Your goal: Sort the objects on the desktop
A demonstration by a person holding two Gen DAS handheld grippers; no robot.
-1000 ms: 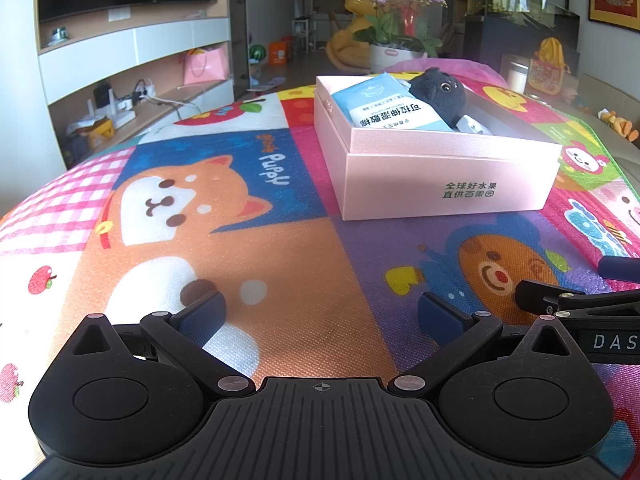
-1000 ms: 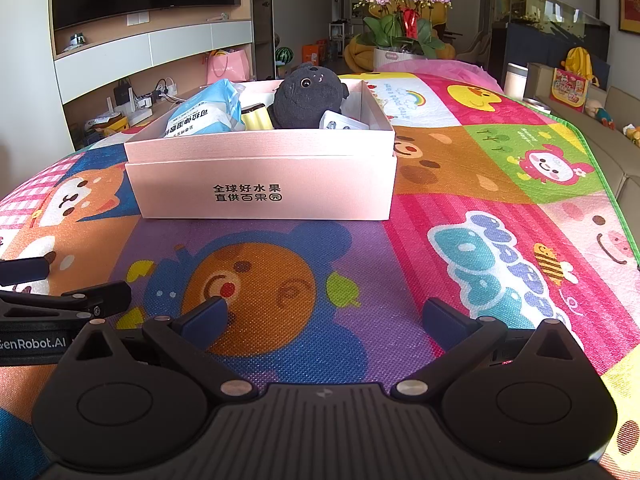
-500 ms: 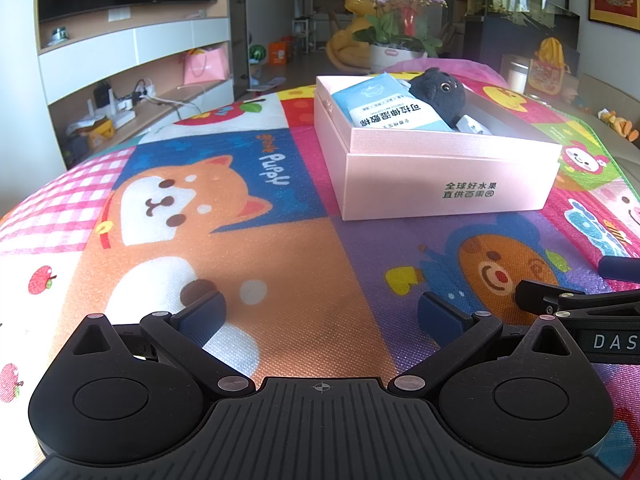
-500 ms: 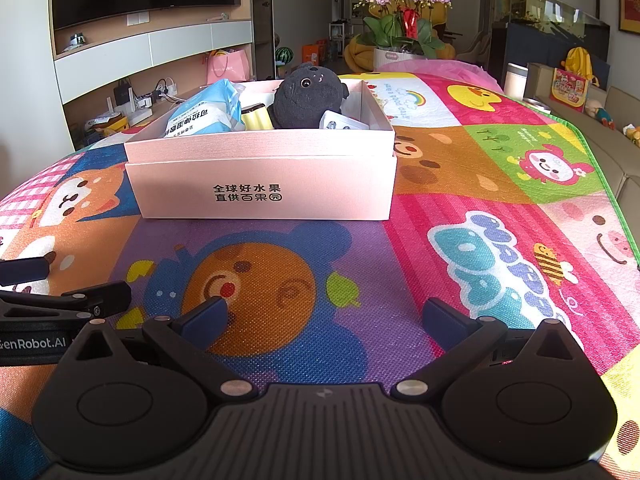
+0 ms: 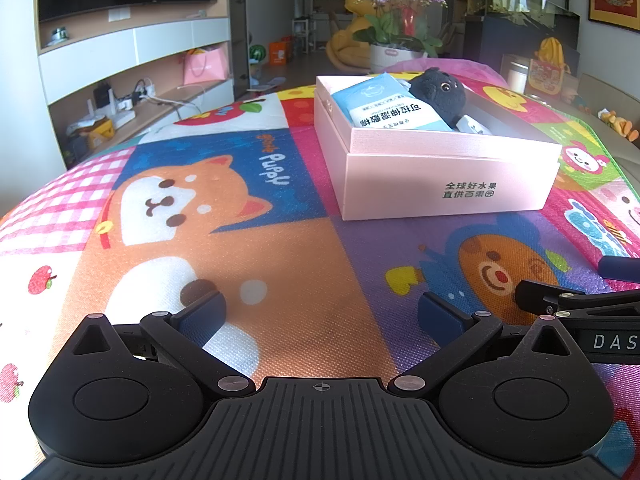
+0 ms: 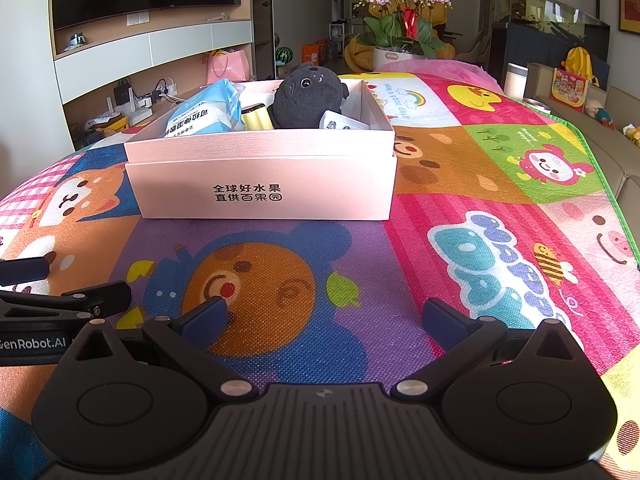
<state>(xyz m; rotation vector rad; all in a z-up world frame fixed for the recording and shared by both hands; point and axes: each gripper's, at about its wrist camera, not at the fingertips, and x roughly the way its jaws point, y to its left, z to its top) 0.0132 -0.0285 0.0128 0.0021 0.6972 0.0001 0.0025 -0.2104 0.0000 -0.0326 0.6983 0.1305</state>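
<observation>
A pink box [image 5: 444,184] [image 6: 260,188] stands on the cartoon play mat [image 5: 248,264] [image 6: 480,208]. Inside it lie a blue wipes pack [image 5: 384,108] [image 6: 208,110], a black plush toy [image 5: 438,94] [image 6: 308,94], a yellow cylinder [image 6: 256,117] and a small white item [image 6: 340,123]. My left gripper [image 5: 320,316] is open and empty, low over the mat, short of the box and to its left. My right gripper [image 6: 324,316] is open and empty too, in front of the box. Each gripper shows at the edge of the other's view.
Beyond the mat's far end stand a pot of pink orchids [image 6: 404,20] and a TV wall unit [image 6: 152,20] at the left. A sofa with small toys [image 6: 600,108] runs along the mat's right edge. A white canister [image 6: 516,80] stands at the far right.
</observation>
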